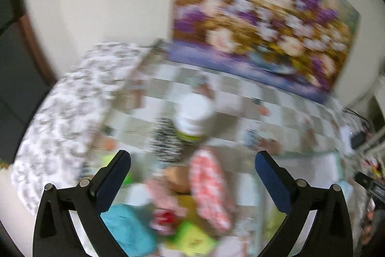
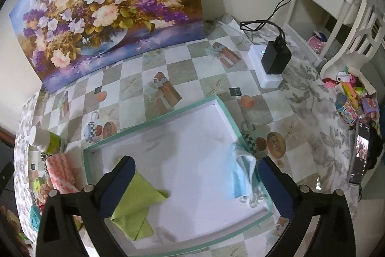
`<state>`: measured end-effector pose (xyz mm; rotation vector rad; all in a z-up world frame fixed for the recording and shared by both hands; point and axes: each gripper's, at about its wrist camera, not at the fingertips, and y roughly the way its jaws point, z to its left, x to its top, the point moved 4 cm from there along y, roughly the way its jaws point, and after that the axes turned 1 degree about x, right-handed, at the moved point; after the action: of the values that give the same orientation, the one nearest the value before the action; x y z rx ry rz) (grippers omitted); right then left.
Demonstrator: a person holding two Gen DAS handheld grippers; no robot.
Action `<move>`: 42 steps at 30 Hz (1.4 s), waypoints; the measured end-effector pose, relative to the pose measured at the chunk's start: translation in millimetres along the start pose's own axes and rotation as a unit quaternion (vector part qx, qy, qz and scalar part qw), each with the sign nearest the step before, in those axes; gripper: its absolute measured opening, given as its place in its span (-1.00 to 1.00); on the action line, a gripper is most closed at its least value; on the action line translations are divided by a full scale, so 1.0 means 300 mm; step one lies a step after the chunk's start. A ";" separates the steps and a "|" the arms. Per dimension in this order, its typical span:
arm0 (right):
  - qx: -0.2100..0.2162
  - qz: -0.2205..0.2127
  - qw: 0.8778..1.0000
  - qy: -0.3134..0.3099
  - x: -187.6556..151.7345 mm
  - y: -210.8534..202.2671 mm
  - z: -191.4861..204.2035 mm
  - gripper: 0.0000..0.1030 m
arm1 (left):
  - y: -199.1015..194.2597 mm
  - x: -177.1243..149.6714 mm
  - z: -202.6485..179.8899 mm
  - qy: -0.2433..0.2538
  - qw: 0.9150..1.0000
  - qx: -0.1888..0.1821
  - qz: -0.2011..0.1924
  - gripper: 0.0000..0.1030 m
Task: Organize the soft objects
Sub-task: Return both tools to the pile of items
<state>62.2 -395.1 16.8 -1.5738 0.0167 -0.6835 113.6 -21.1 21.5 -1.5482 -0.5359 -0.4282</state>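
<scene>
1. Our left gripper is spread wide and empty above a blurred pile of soft things; the pink checked cloth lies between its fingers, by the white bottle.
2. Our right gripper is also spread and holds nothing, over the white tray on the table.
3. The green cloth lies in the tray; the blue cloth hangs over its right rim.
4. Risks, as we judge them: in a fast reach, we could knock the bottle over or pinch two items together, and the blue cloth could slide off the rim.
</scene>
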 end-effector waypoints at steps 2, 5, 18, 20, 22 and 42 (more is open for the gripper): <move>0.003 0.001 1.000 -0.004 -0.003 -0.002 0.022 1.00 | 0.002 0.011 0.088 -0.024 1.000 0.016 0.003 0.99; 0.006 0.002 1.000 -0.019 -0.012 -0.005 0.079 1.00 | 0.006 0.014 0.210 -0.060 0.998 0.029 0.009 0.99; 0.098 0.007 0.986 -0.137 -0.134 0.012 0.537 1.00 | 0.024 -0.010 0.551 -0.161 0.985 0.056 0.020 0.99; 0.108 0.011 0.984 -0.145 -0.155 0.026 0.591 1.00 | 0.043 -0.015 0.589 -0.170 0.984 0.058 0.020 0.99; 0.113 0.014 0.982 -0.154 -0.174 0.038 0.643 1.00 | 0.067 -0.024 0.609 -0.174 0.983 0.057 0.029 0.99; 0.131 0.090 0.963 -0.217 -0.346 0.324 0.873 0.96 | 0.416 -0.106 0.483 -0.112 0.974 0.000 0.198 0.99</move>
<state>126.5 -130.7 -104.7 -1.4158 -0.2450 -0.1784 151.7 120.0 -106.2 -1.6664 -0.3837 0.0521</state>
